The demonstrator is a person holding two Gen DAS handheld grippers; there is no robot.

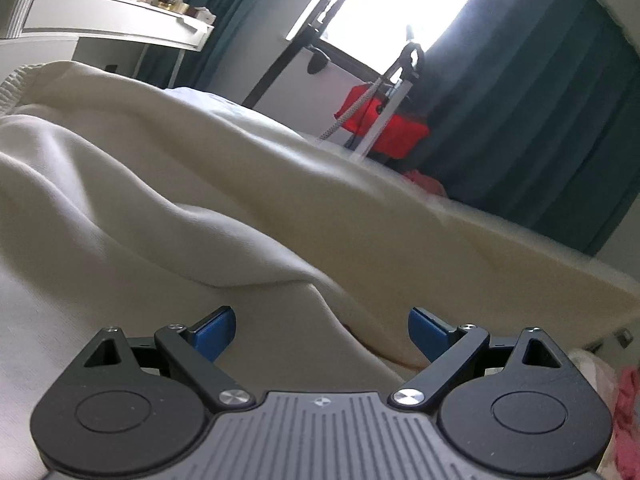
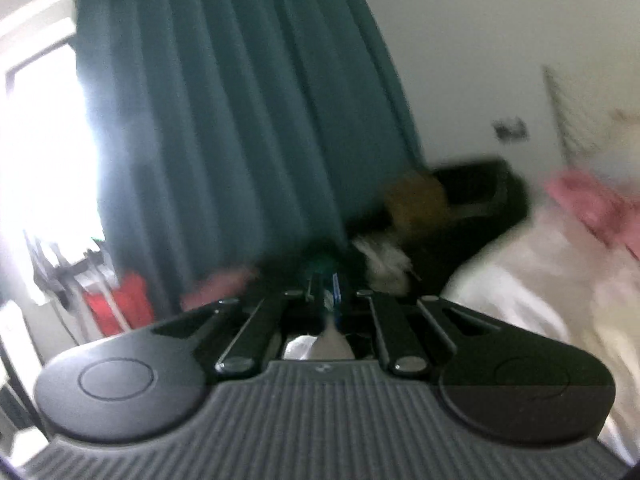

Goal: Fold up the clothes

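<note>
Left tongs (image 1: 322,334): spread wide, blue pads (image 1: 214,336) well apart, nothing between them, set low just above the bed (image 1: 32,344). Cream garment (image 1: 168,184): lying rumpled on the bed directly ahead of the left tongs, in broad folds, a ribbed hem visible at far left, the near edge of the cloth falling between and just beyond the open pads without touching either. Right tongs (image 2: 325,294): pressed together, pinching a strip of pale cloth (image 2: 330,340) that hangs down between the linkage arms; whether this strip belongs to the cream garment cannot be told from the blurred right wrist view. Surroundings, left wrist view: white counter (image 1: 120,24) at upper left carrying bottles and small items; bright window (image 1: 400,4) flanked by a teal curtain (image 1: 540,120); red object (image 1: 384,120) beside a pale upright stand below the window; pink fabric (image 1: 628,420) at the right edge. Surroundings, right wrist view: the teal curtain filling the centre, a dark chair-like shape (image 2: 480,200) with a brownish item on it, white bedding (image 2: 520,280) at right with pink fabric on top. Right wrist view heavily blurred; finer detail not legible.
</note>
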